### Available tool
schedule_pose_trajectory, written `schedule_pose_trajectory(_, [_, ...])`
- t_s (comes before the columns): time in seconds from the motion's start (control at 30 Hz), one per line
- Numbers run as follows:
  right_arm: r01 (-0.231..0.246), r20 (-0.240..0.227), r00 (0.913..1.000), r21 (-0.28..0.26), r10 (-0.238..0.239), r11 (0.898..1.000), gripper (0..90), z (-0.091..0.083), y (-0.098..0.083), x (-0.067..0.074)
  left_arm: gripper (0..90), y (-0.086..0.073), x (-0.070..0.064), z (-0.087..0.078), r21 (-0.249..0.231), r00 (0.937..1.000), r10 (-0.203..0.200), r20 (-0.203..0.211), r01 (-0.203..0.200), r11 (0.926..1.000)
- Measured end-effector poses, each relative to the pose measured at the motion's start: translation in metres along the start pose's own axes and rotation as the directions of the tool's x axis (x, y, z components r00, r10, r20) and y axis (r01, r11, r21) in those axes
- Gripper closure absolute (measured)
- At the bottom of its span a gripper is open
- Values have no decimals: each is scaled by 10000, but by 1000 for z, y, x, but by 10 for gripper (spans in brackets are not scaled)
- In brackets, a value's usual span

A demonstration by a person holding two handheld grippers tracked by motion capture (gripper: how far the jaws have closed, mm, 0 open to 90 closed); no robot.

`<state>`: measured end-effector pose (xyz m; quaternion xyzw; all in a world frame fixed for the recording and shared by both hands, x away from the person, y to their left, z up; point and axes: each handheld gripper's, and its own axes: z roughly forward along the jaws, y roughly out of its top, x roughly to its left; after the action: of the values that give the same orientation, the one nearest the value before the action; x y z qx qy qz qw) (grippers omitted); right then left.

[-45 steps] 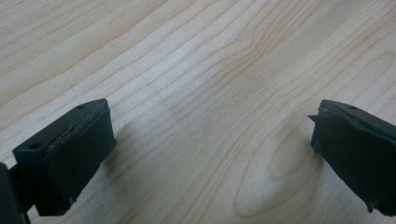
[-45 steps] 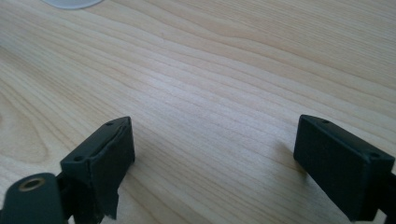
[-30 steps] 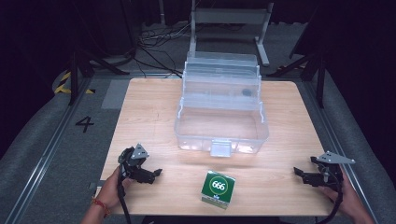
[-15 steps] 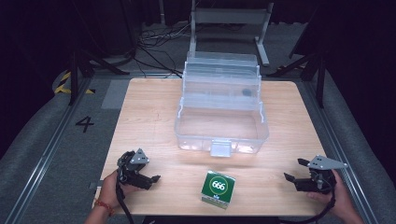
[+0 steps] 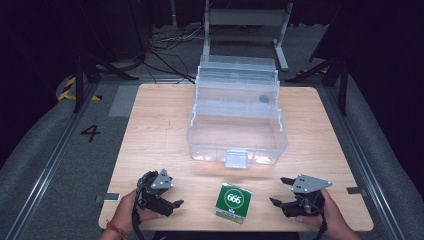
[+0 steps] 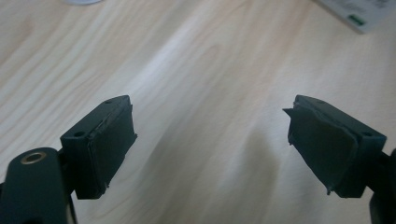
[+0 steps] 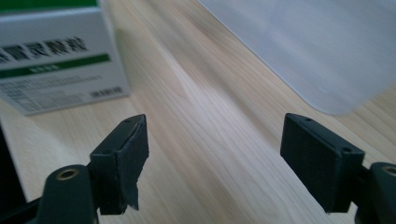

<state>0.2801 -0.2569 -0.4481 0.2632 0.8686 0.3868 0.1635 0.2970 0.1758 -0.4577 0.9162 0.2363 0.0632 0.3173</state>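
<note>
A small green-and-white carton marked 666 [image 5: 233, 201] stands near the wooden table's front edge. To its left my left gripper [image 5: 174, 192] is held low over the wood, jaws apart and pointing toward it, having narrowed a little; nothing lies between them [image 6: 210, 140]. The carton's corner [image 6: 359, 11] peeks in at the top right of the left gripper view. On the carton's right, my right gripper [image 5: 277, 191] faces it, open, and its jaws have just been closing on nothing [image 7: 215, 154]. The carton's printed side [image 7: 56, 51] shows ahead and to the left.
A clear plastic storage box [image 5: 237, 150] with its lid raised sits mid-table behind the carton; its front latch hangs toward me. Its pale wall [image 7: 317, 42] is at the upper right of the right gripper view. Bare wood [image 5: 150, 125] lies left of the box.
The right gripper has slid left toward the carton. The left gripper has shifted a little right and toward the front edge. Carton and clear box have stayed put.
</note>
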Motion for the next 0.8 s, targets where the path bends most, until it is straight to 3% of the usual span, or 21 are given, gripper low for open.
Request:
schedule_pose_trajectory(0.03, [26, -102, 9999, -11, -26, 10000, 246, 1, 2, 3, 155, 4, -6, 3, 259, 9994, 229, 277, -236, 9994])
schedule_pose_trajectory(0.13, [426, -328, 9985, -85, -429, 9991, 252, 8, 10, 14, 155, 13, -20, 8, 294, 9953, 793, 554, -811, 9963])
schedule_pose_trajectory(0.27, [697, -815, 9941, -173, -709, 9974, 258, 16, 18, 27, 158, 22, -35, 14, 318, 9881, 1203, 961, -1238, 9918])
schedule_pose_trajectory(0.37, [839, -909, 9923, -119, -846, 9964, 259, 22, 22, 33, 158, 26, -40, 16, 376, 9838, 1439, 1070, -1486, 9882])
schedule_pose_trajectory(0.47, [947, -904, 9913, -104, -953, 9955, 260, 26, 26, 37, 156, 29, -40, 15, 286, 9837, 1438, 1083, -1477, 9886])
schedule_pose_trajectory(0.67, [715, -810, 9940, -218, -730, 9972, 269, 29, 30, 34, 157, 35, -39, 12, -16, 9838, 1426, 1090, -1433, 9897])
schedule_pose_trajectory(0.8, [727, -641, 9952, -256, -742, 9970, 275, 33, 36, 32, 156, 43, -42, 11, 88, 9789, 1779, 1002, -1796, 9837])
